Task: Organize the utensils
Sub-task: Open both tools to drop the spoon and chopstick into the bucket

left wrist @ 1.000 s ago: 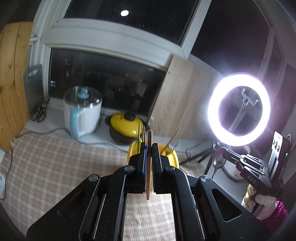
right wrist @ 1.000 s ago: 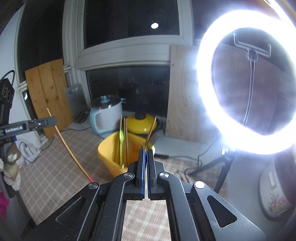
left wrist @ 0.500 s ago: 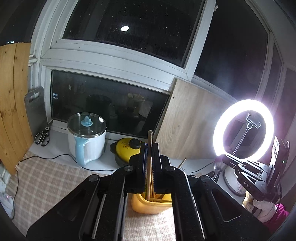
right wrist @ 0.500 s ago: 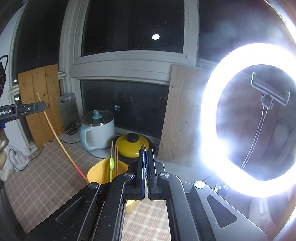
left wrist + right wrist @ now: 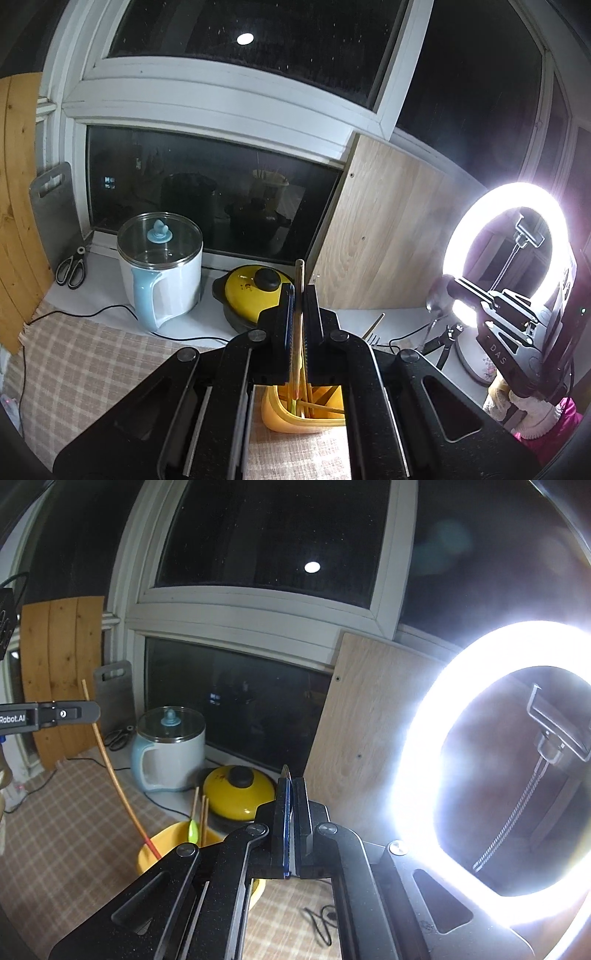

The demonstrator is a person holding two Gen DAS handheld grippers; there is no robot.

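Note:
My left gripper (image 5: 299, 291) is shut on a wooden chopstick (image 5: 298, 317) held upright, its red lower tip down inside the yellow holder (image 5: 295, 419). The right wrist view shows the same chopstick (image 5: 114, 775) slanting from the left gripper (image 5: 94, 712) into the yellow holder (image 5: 162, 843), which also holds more chopsticks and a green utensil (image 5: 192, 827). My right gripper (image 5: 293, 781) is shut on a metal spoon; its bowl (image 5: 437, 301) shows in the left wrist view at the right gripper (image 5: 452, 286), beside the holder.
A white and blue kettle (image 5: 160, 273) and a yellow lidded pot (image 5: 255, 291) stand on the sill behind the holder. Scissors (image 5: 70, 269) and a grey board (image 5: 55, 206) are far left. A bright ring light (image 5: 506, 254) stands right. A checked cloth (image 5: 92, 362) covers the table.
Both grippers have risen and tilted up. The left gripper has moved over the yellow holder and the chopstick's tip has gone into it. The right gripper still holds the spoon.

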